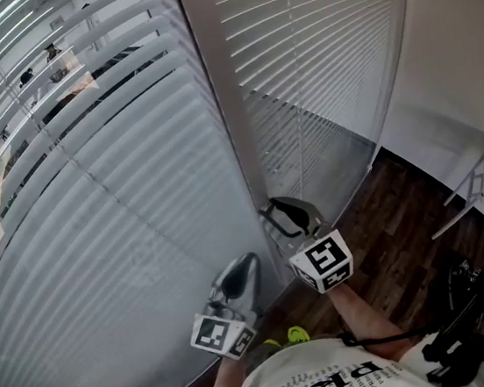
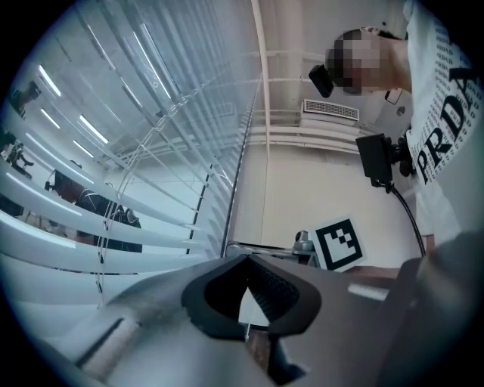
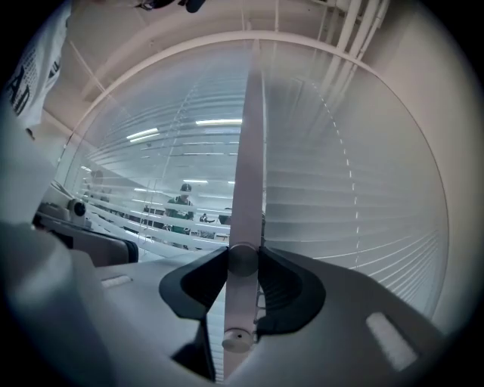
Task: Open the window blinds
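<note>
- At the window: two blinds side by side, left blind [image 1: 117,249] and right blind [image 1: 312,55], with a pale frame post [image 1: 230,137] between them.
- Left blind: upper slats tilted part open, a lit room and figures showing through the gaps. Lower slats look flat shut. Right blind: slats shut all the way down.
- Right gripper [image 1: 291,214]: jaws clamped on the wand [image 3: 246,181], a pale strip that hangs straight up and down at the seam between the blinds. A round knob on the wand sits right at the pinch point; a second knob shows lower, at the wand's end.
- Left gripper [image 1: 246,265]: jaws together, nothing between them, held low just beside the right one and pointing at the left blind. Idle, by the look of it.
- Step in hand (judgement): grip on the wand is made; the turn that tilts the slats is not finished, as most slats lie shut.
- Next move calls for: rolling the right gripper about the wand's own axis, keeping the clamp firm so the strip does not slip, with no pull downward.
- Cannot tell which of the two blinds this wand drives.
- Writing: "PRDA" in black capitals on the person's white shirt [image 1: 338,385]. Square black-and-white markers on both gripper cubes; no letters on them.
</note>
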The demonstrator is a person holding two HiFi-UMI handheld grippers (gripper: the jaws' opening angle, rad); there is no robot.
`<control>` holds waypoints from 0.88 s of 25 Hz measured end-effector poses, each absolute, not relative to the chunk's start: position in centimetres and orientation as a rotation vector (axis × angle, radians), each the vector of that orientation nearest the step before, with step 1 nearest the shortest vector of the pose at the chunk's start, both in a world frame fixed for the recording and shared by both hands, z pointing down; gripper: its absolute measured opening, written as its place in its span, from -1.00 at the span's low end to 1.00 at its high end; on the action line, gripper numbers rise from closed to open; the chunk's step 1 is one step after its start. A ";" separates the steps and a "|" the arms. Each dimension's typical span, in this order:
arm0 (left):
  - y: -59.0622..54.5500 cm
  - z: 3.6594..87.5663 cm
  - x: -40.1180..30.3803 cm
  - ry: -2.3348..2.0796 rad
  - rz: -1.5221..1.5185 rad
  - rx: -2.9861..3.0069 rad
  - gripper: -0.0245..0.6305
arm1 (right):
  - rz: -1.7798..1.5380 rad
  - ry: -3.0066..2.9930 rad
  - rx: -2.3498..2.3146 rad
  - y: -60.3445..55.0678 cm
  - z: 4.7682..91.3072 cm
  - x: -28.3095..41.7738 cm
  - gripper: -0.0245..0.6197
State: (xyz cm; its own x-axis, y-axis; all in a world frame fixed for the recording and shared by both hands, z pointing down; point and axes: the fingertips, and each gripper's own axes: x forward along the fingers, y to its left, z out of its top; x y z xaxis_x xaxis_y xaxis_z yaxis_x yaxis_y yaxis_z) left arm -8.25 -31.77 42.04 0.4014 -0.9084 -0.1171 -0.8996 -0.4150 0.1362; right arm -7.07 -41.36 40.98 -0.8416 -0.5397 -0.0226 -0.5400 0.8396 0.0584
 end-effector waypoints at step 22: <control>-31.3 41.7 -8.8 -1.661 -0.277 2.600 -0.95 | 0.113 3.074 -0.895 -41.4 41.4 -7.1 -0.52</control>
State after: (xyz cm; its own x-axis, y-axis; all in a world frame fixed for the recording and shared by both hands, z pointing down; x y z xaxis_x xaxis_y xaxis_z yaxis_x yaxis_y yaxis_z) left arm -8.76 -31.35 41.67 0.4091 -0.9037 -0.1261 -0.8958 -0.4241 0.1329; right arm -7.09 -41.39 41.40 -0.8421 -0.5378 0.0402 -0.5334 0.8416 0.0852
